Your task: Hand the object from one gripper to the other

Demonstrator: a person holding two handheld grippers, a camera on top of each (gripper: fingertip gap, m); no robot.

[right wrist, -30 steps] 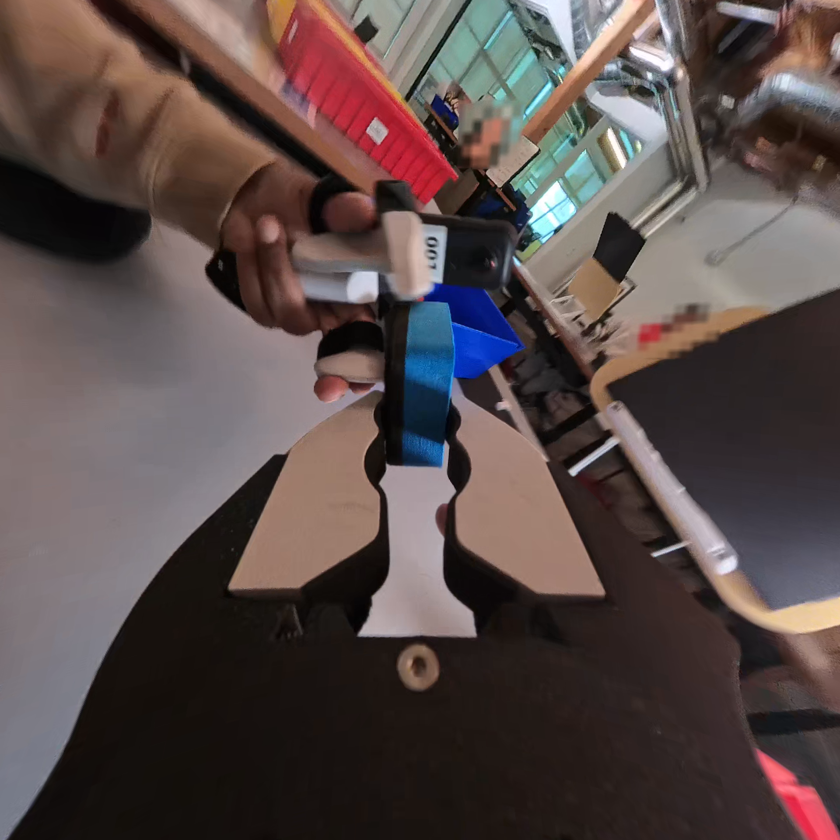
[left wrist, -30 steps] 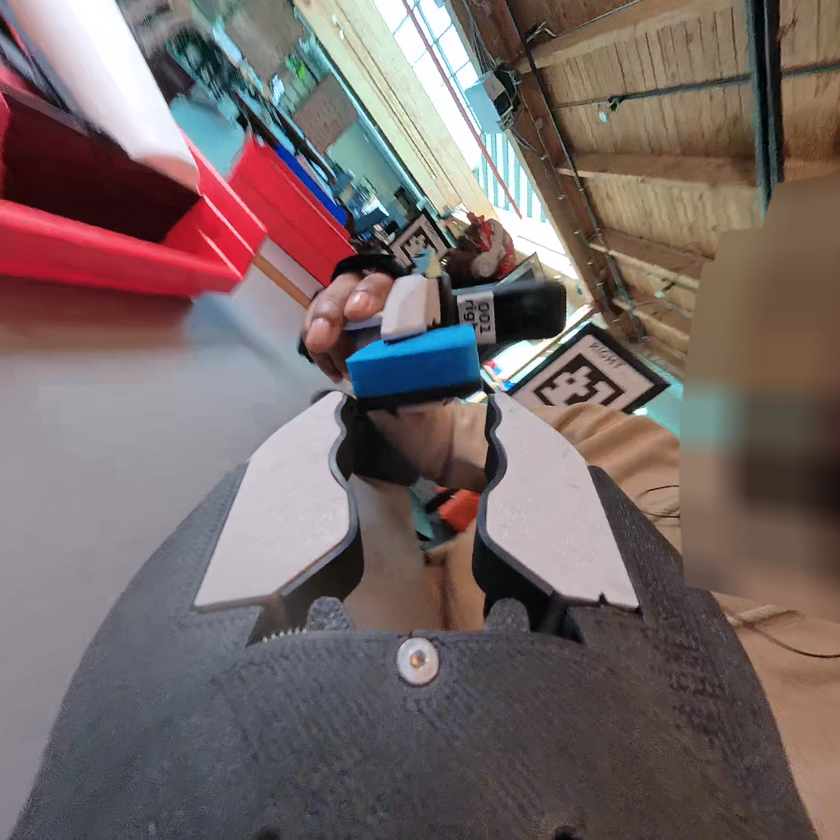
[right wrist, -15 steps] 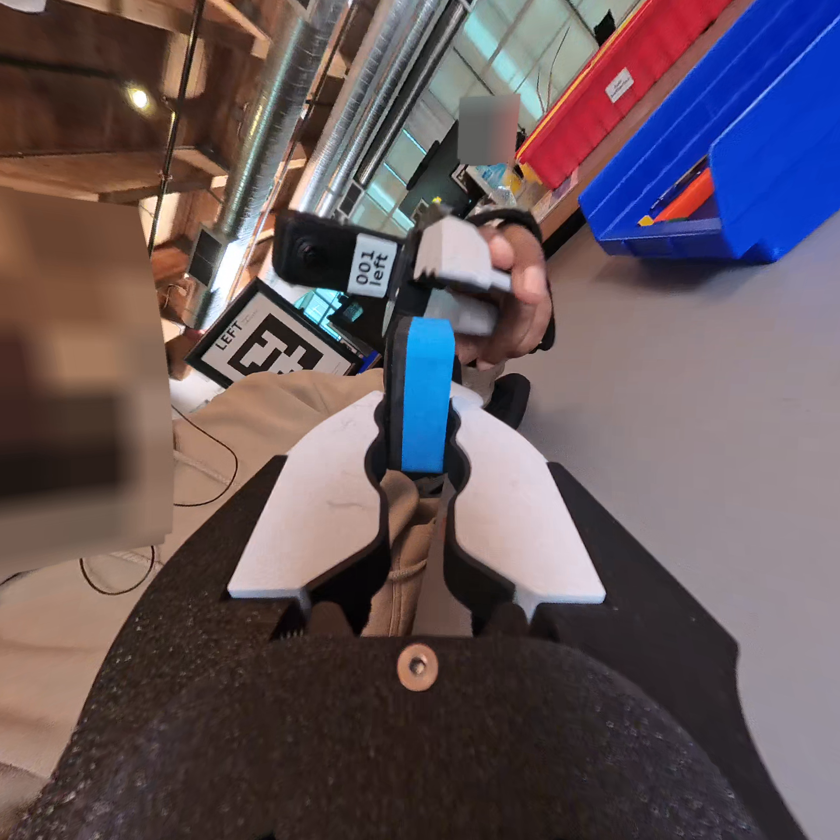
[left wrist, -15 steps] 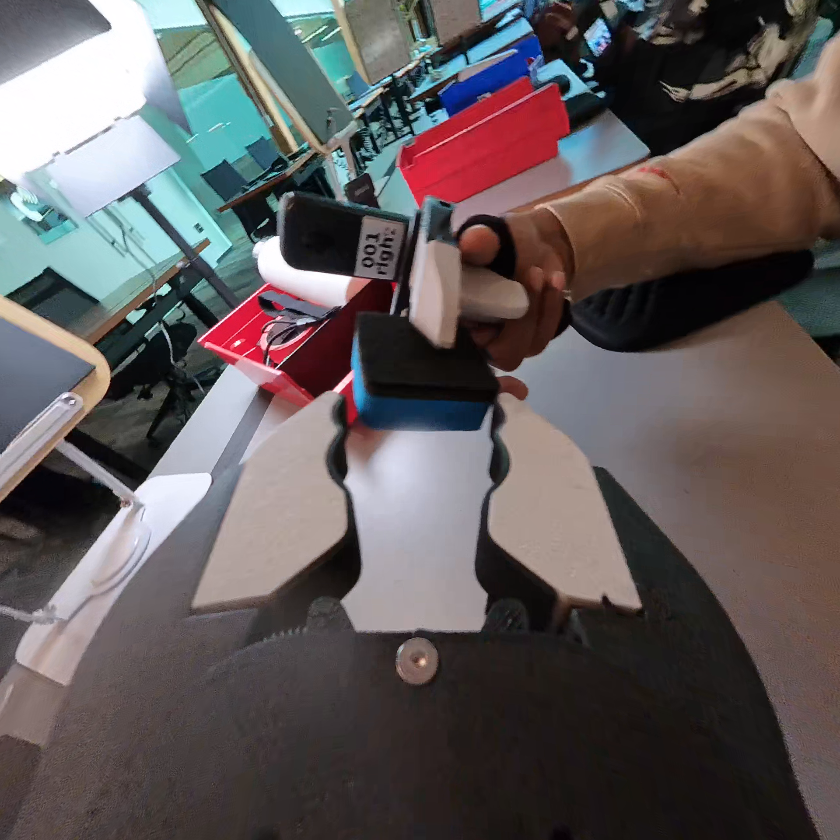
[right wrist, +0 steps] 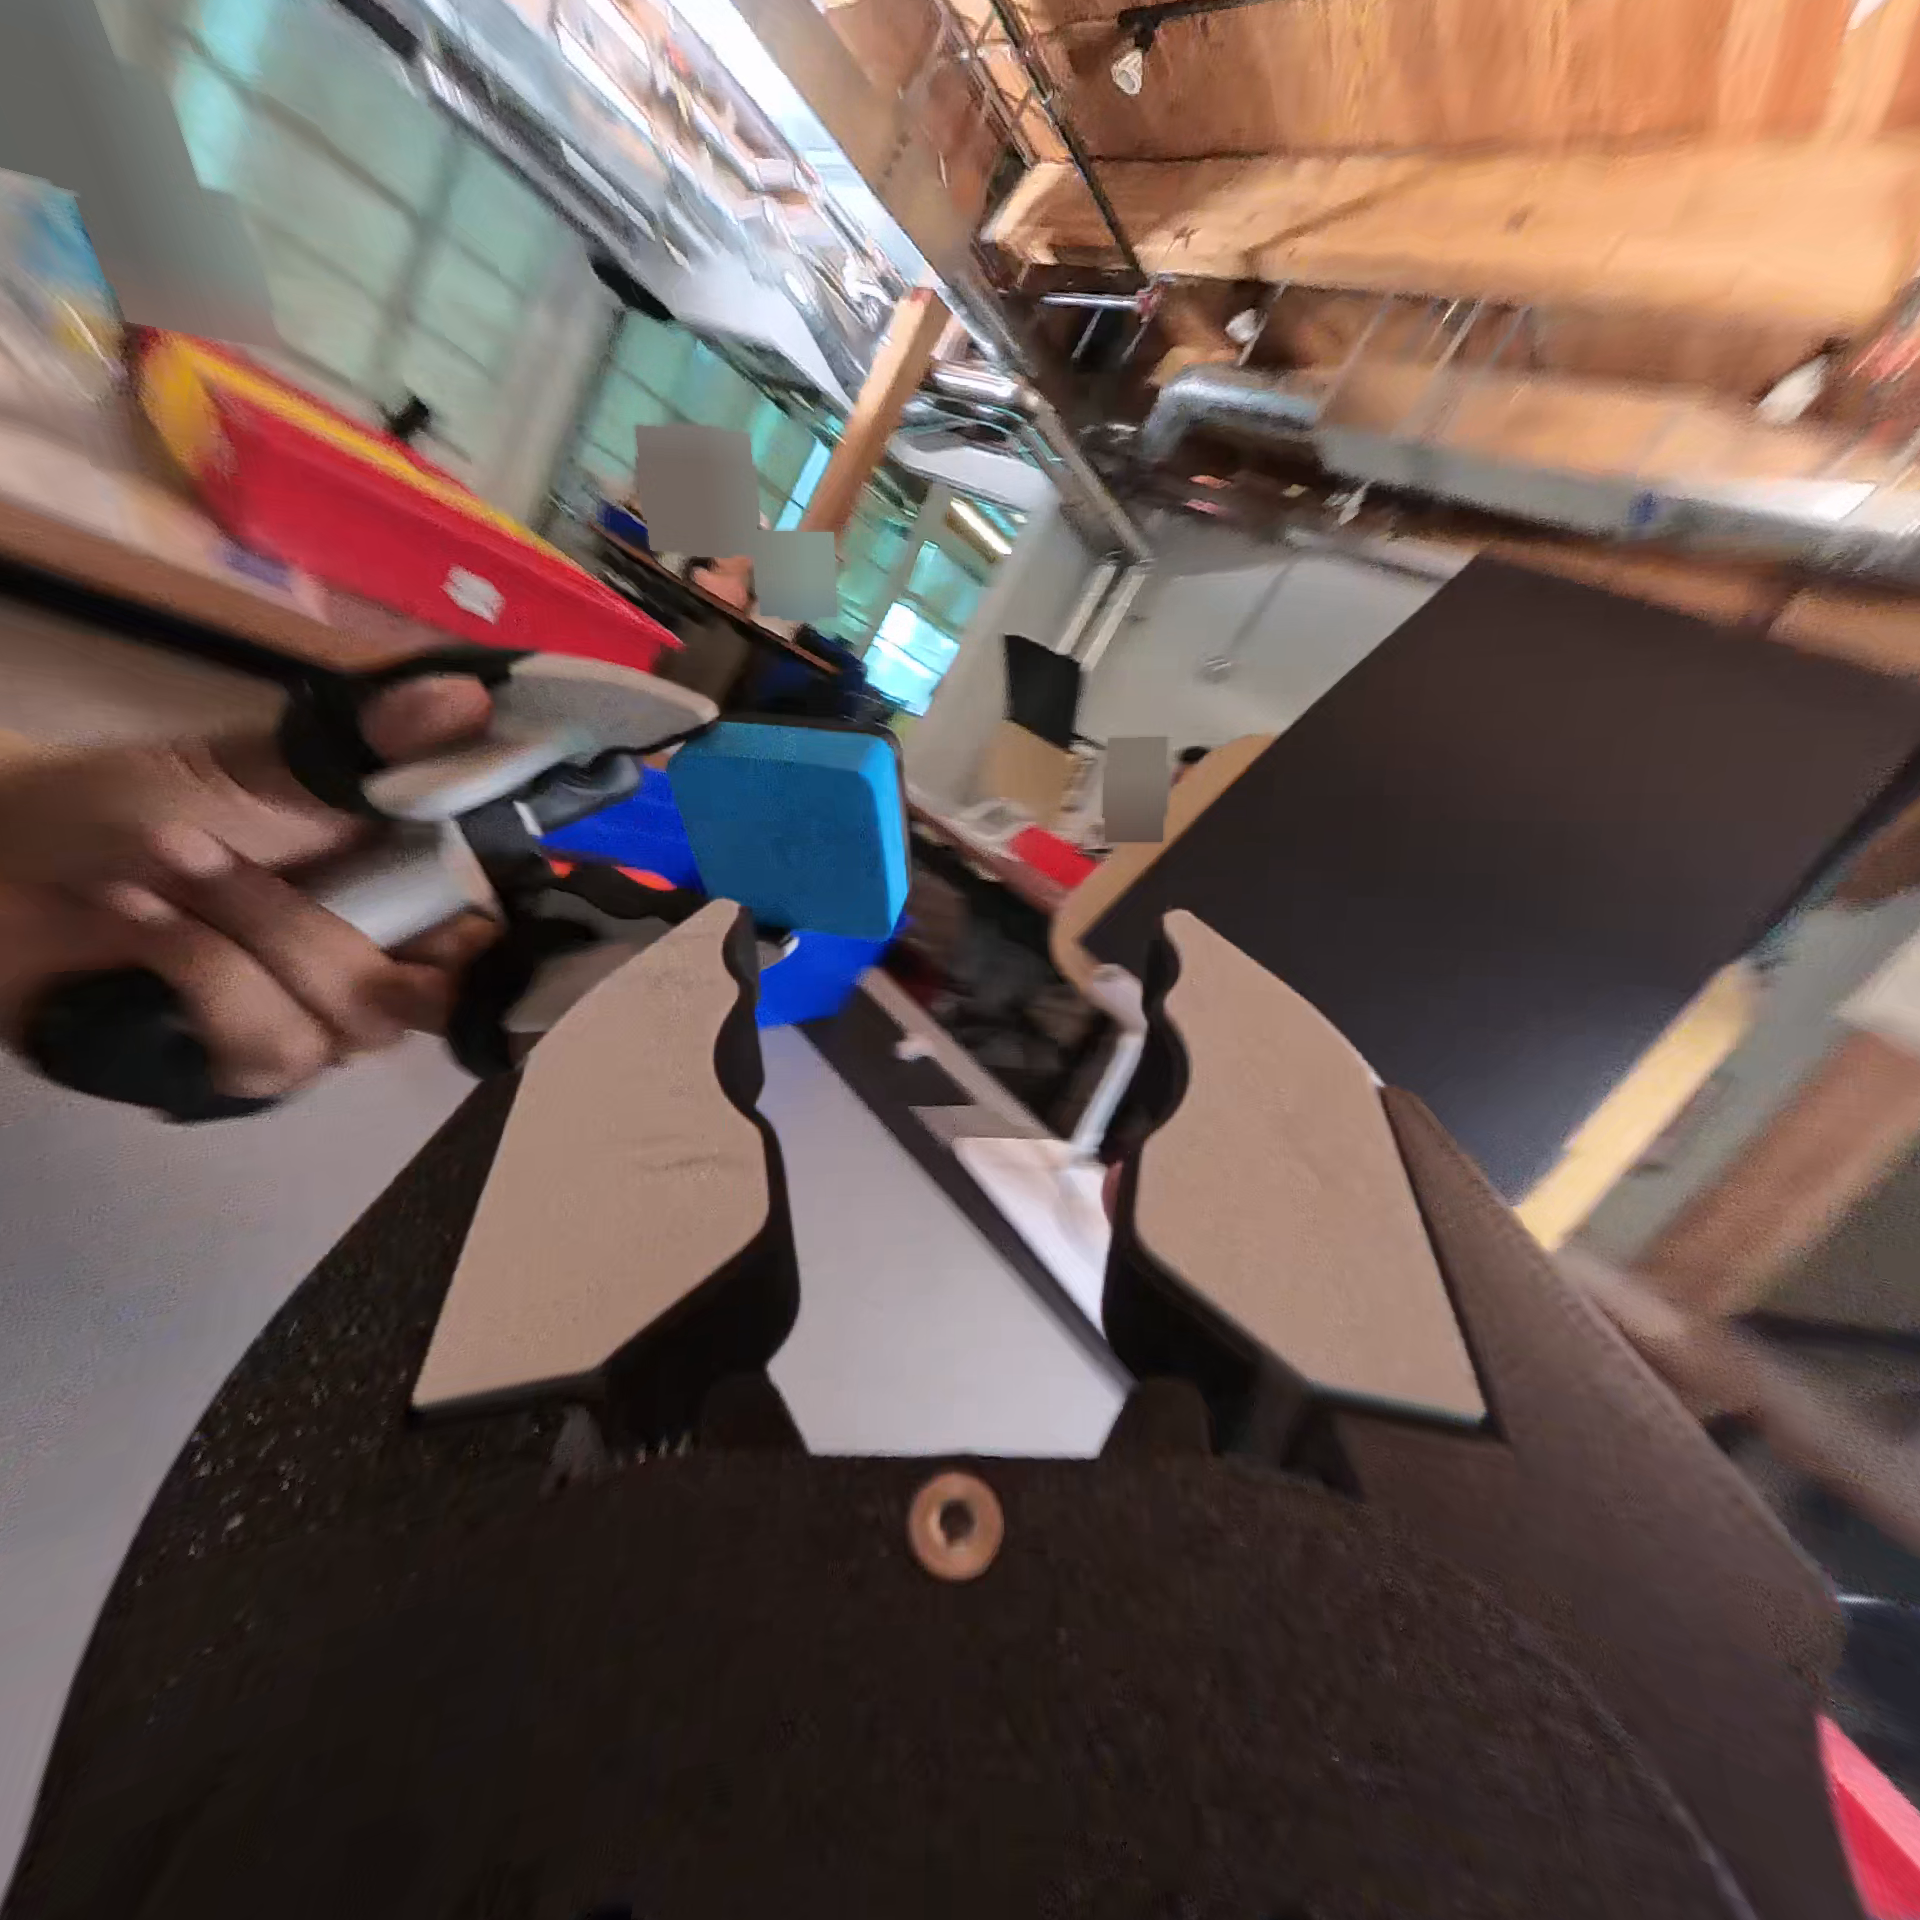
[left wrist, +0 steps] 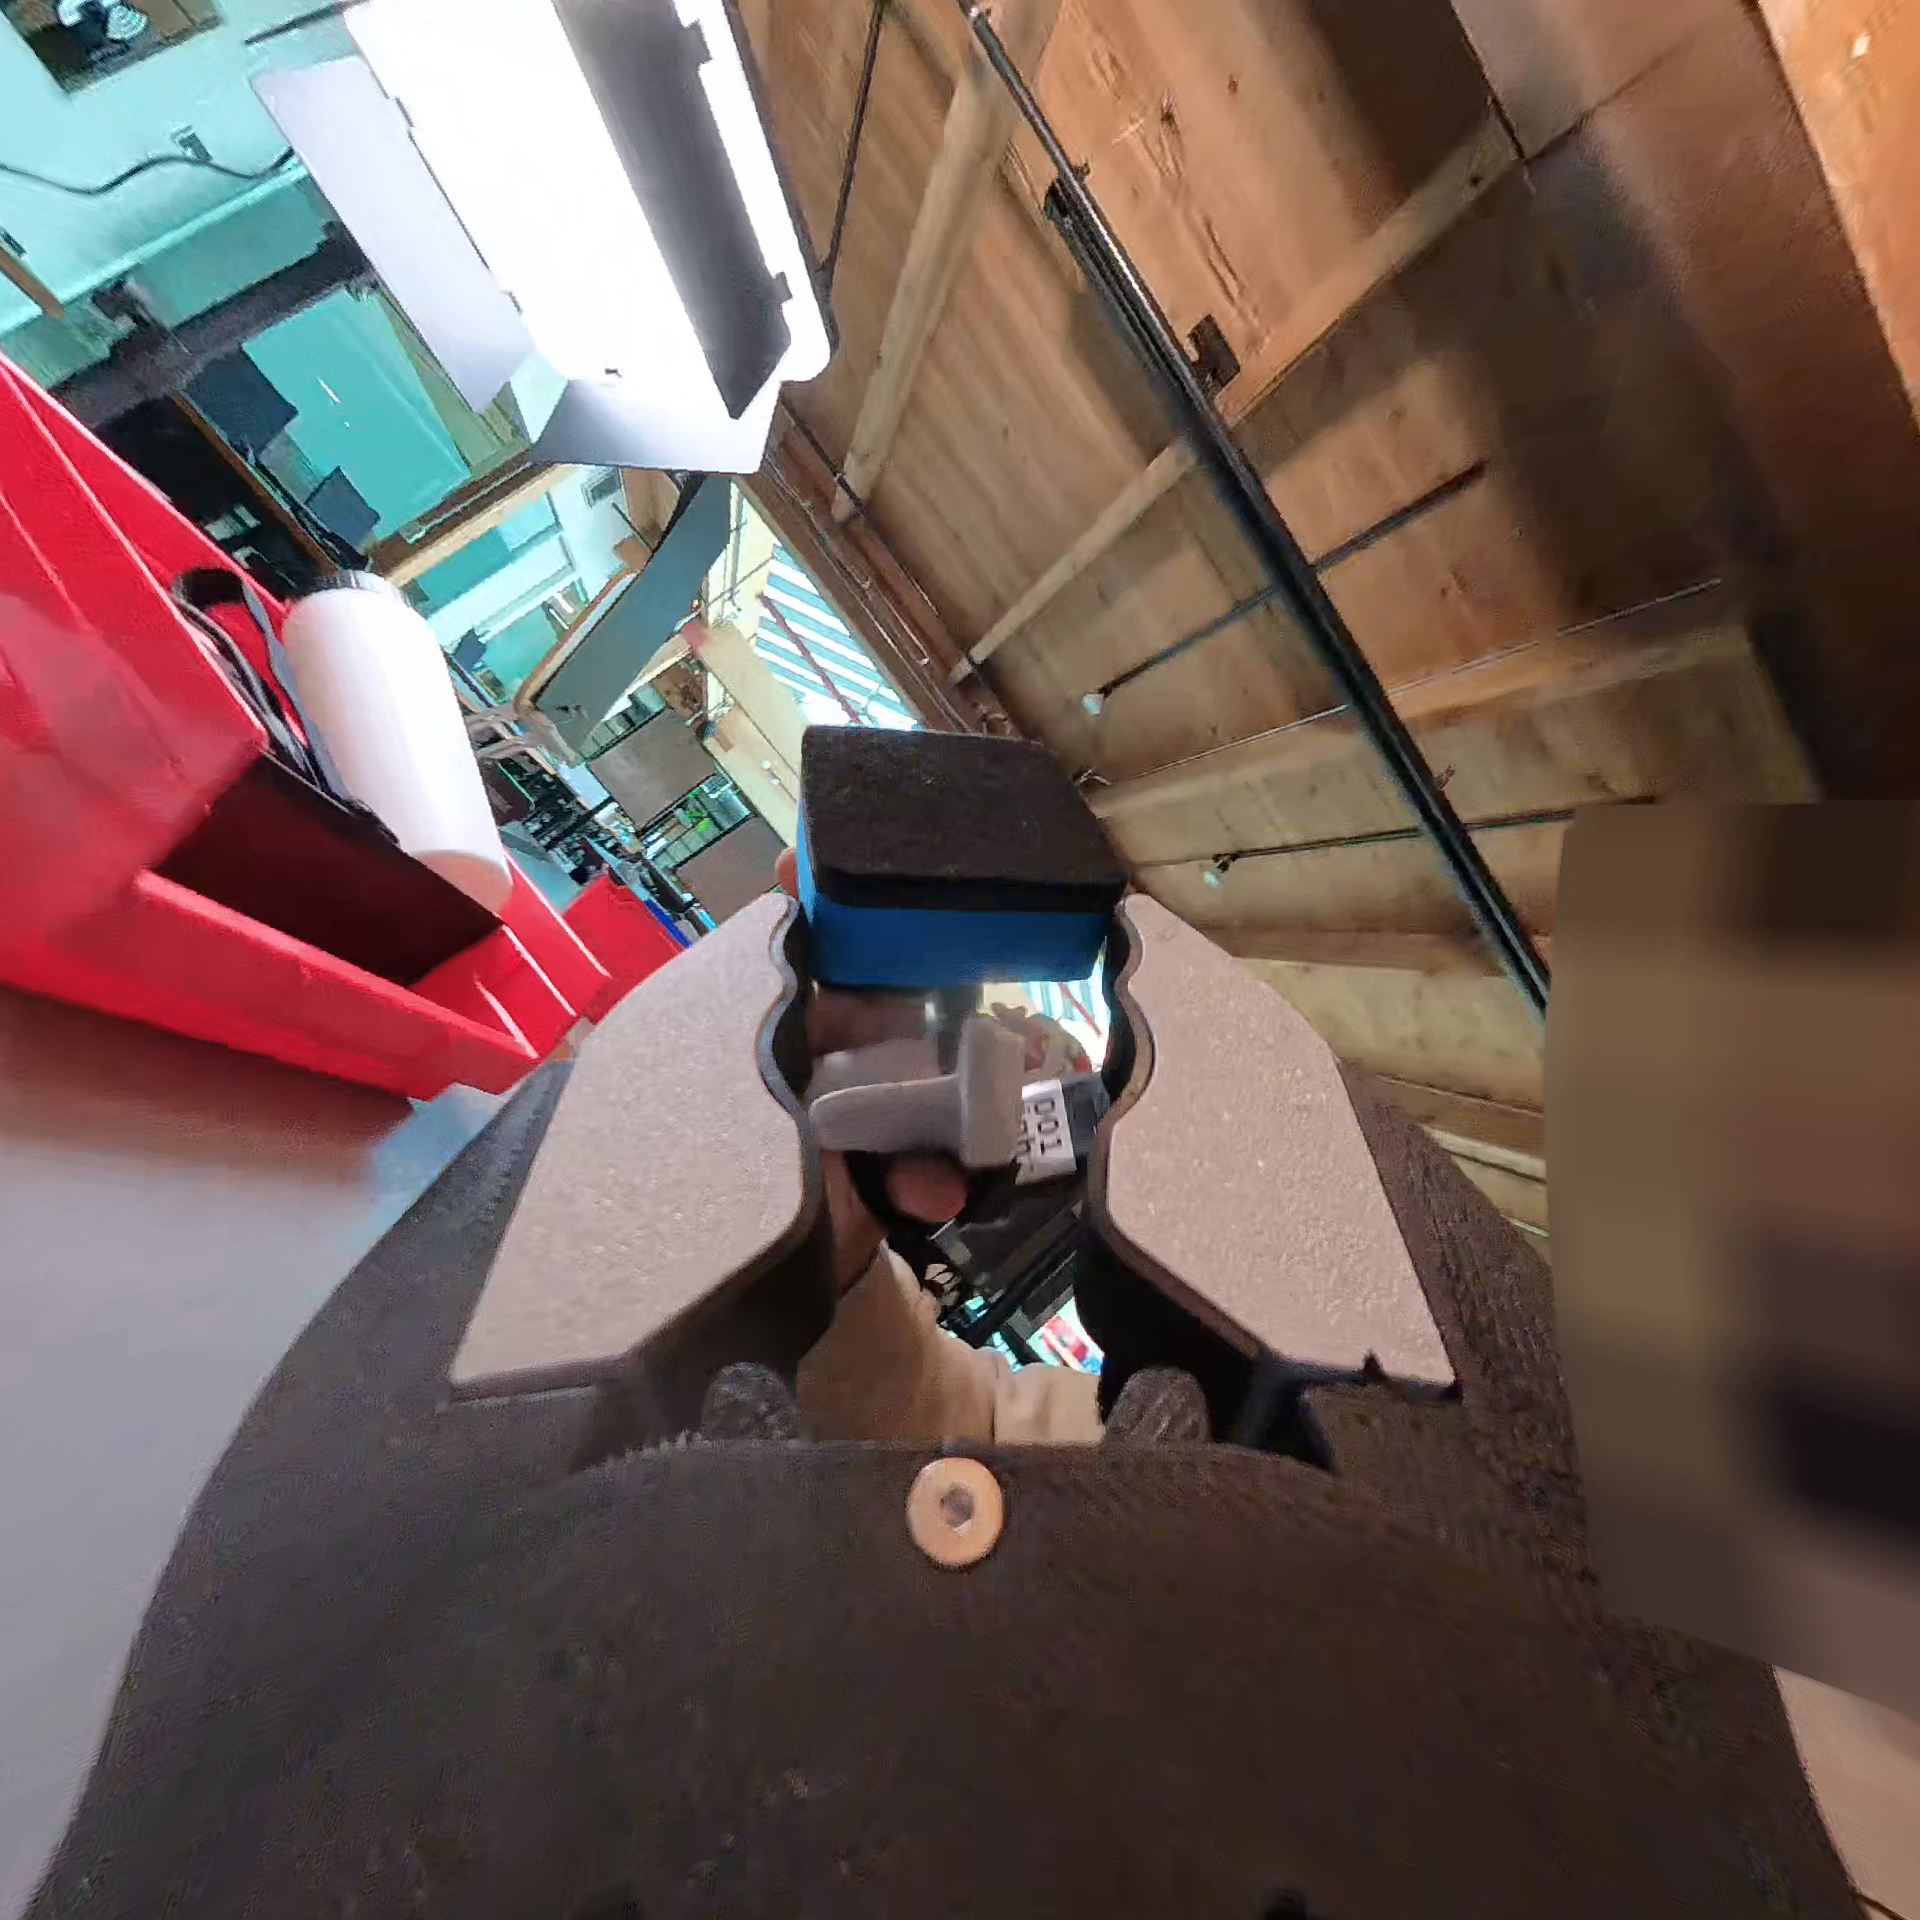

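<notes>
A blue foam block with a black felt face (left wrist: 951, 904) sits clamped between the fingertips of my left gripper (left wrist: 951, 935), held up in the air. In the right wrist view the same block (right wrist: 790, 831) shows its blue face at the tip of the left gripper (right wrist: 665, 748), which a hand (right wrist: 208, 914) holds. My right gripper (right wrist: 951, 925) is open and empty, its left fingertip just below the block and apart from it. Through the left gripper's gap I see the right gripper's grey fingers (left wrist: 894, 1101) in a hand.
Red bins (left wrist: 208, 935) and a white cylinder (left wrist: 395, 748) stand at the left on a grey table (right wrist: 208, 1299). A blue bin (right wrist: 810, 987) and a red bin (right wrist: 416, 540) lie beyond. A dark panel (right wrist: 1507, 831) stands at the right.
The right gripper has let go of the blue block and opened wide. The left gripper now holds the block alone. Both views have swung round.
</notes>
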